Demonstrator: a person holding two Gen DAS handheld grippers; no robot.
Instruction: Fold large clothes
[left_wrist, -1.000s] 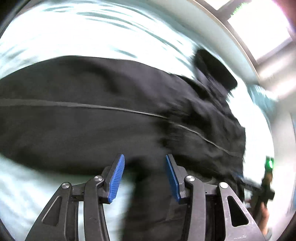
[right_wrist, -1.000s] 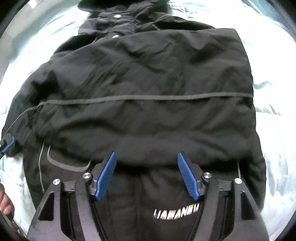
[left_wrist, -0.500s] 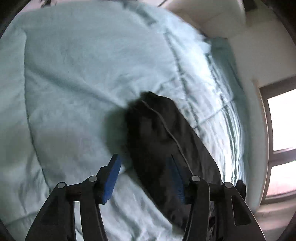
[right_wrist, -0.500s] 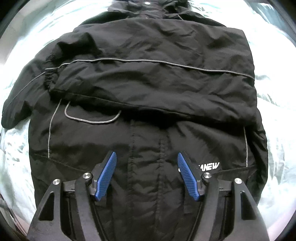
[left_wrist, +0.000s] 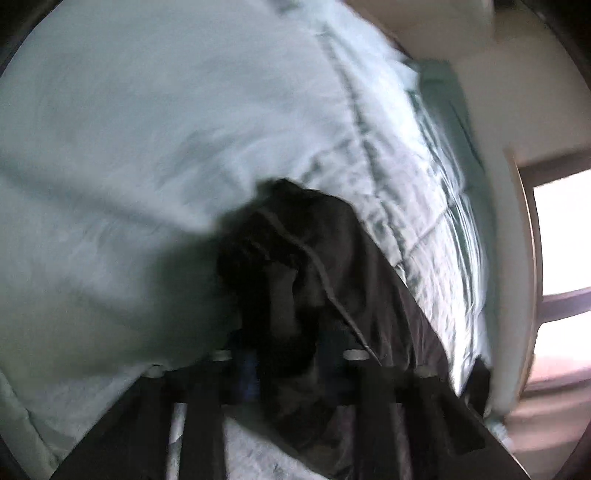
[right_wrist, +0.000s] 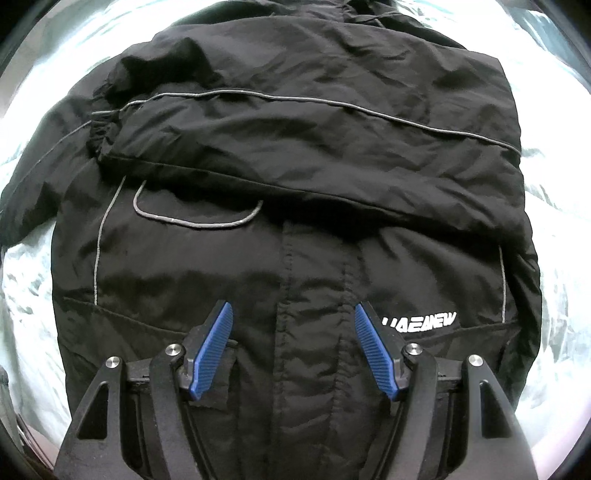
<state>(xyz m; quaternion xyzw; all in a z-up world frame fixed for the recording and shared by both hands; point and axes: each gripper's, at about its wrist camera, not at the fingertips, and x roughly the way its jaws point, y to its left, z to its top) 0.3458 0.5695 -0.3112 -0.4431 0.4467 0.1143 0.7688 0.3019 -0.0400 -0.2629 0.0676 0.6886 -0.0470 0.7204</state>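
Observation:
A black jacket (right_wrist: 295, 155) with grey piping lies front up on a pale blue bedspread (right_wrist: 22, 273). One sleeve (right_wrist: 303, 140) is folded across its chest. My right gripper (right_wrist: 293, 332) is open and empty, hovering over the jacket's lower front beside a white logo (right_wrist: 421, 320). In the blurred left wrist view the other black sleeve (left_wrist: 314, 266) runs from between the fingers out over the bedspread (left_wrist: 147, 110). My left gripper (left_wrist: 288, 365) sits around the sleeve's cuff; blur and shadow hide how far the jaws are closed.
The bed's far edge and a beige wall (left_wrist: 498, 92) run along the right of the left wrist view. A bright window (left_wrist: 561, 236) is at the far right.
The left gripper has moved onto the outstretched sleeve, whose cuff now lies between its fingers. The right gripper has drawn back towards the jacket's hem, still open.

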